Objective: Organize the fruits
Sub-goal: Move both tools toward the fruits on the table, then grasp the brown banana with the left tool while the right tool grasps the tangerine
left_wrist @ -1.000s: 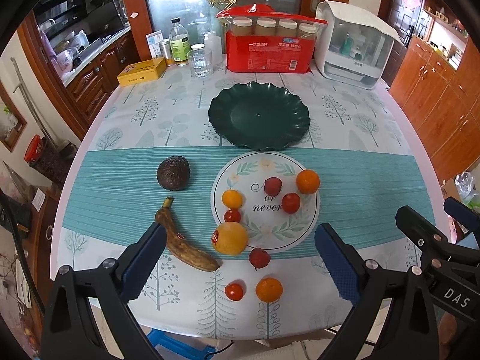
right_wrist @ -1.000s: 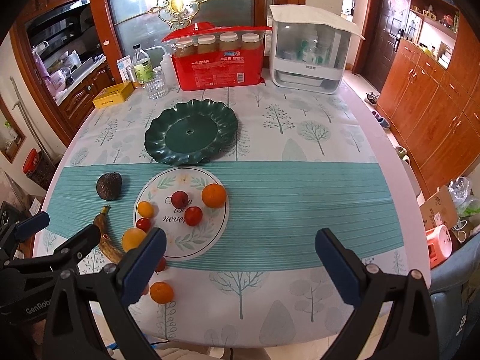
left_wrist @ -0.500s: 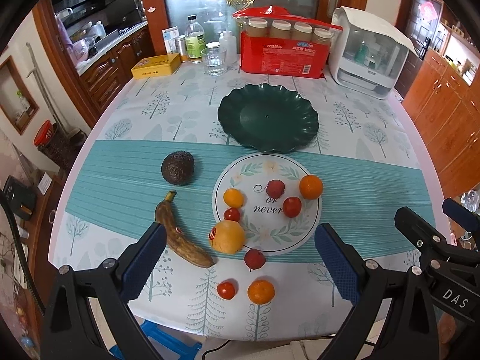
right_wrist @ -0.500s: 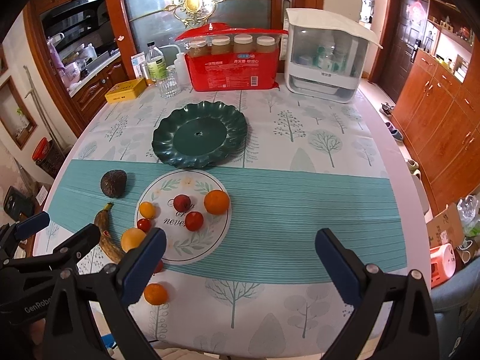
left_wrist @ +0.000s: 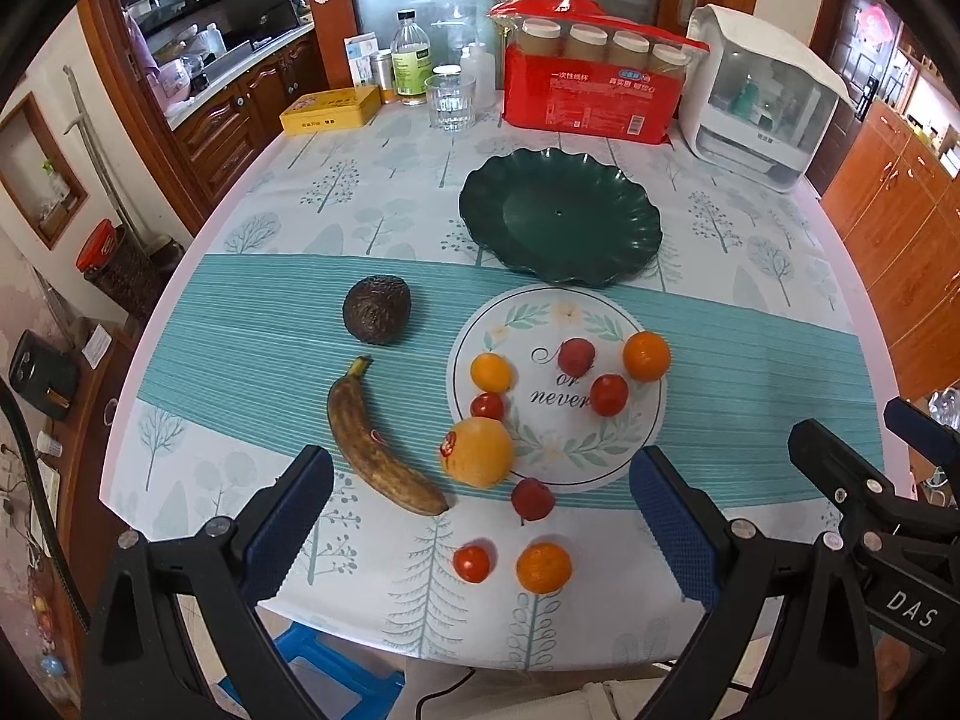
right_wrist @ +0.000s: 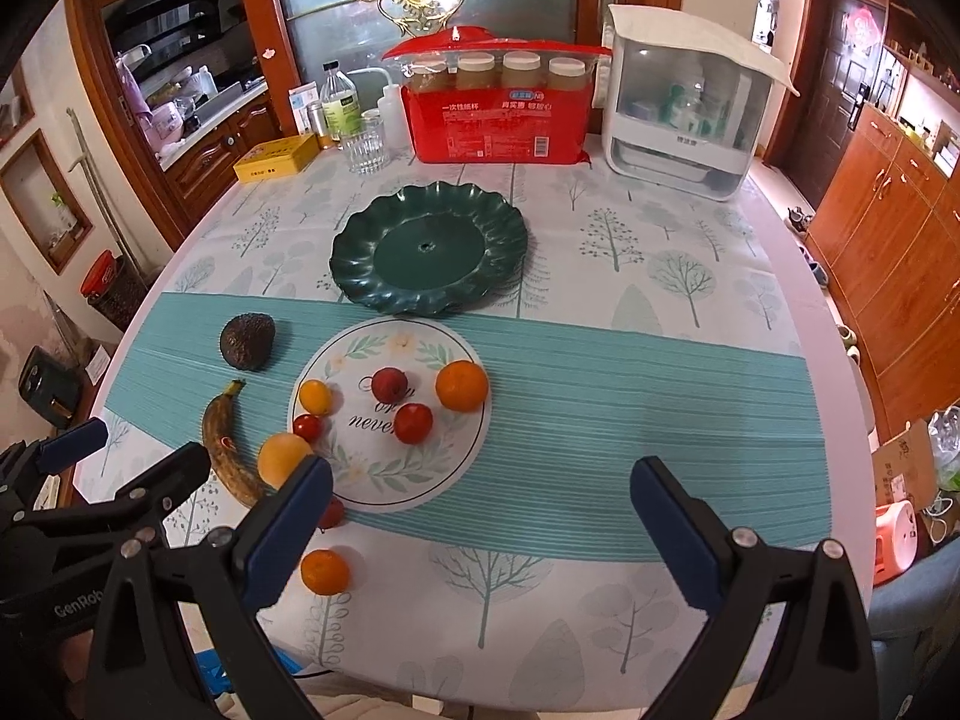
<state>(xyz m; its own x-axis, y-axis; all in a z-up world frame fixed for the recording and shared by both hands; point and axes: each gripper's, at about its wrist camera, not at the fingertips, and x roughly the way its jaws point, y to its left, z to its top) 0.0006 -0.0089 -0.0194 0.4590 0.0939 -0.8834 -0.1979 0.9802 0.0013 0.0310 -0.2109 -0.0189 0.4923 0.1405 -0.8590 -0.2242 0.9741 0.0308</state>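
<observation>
A red pack of paper cups [left_wrist: 591,93] stands at the far edge of the bench [left_wrist: 384,192], flanked by a white lidded appliance [left_wrist: 765,96], a drinking glass [left_wrist: 450,102], a bottle [left_wrist: 409,60] and a yellow tin [left_wrist: 330,111].

Wooden cabinets [right_wrist: 894,228] line the room beside a frosted glass door [right_wrist: 420,18].

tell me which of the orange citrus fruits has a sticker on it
The big orange at the near-left rim of the white printed mat, beside the banana. It has a red sticker on its left side, and the smaller ones show none.
</observation>
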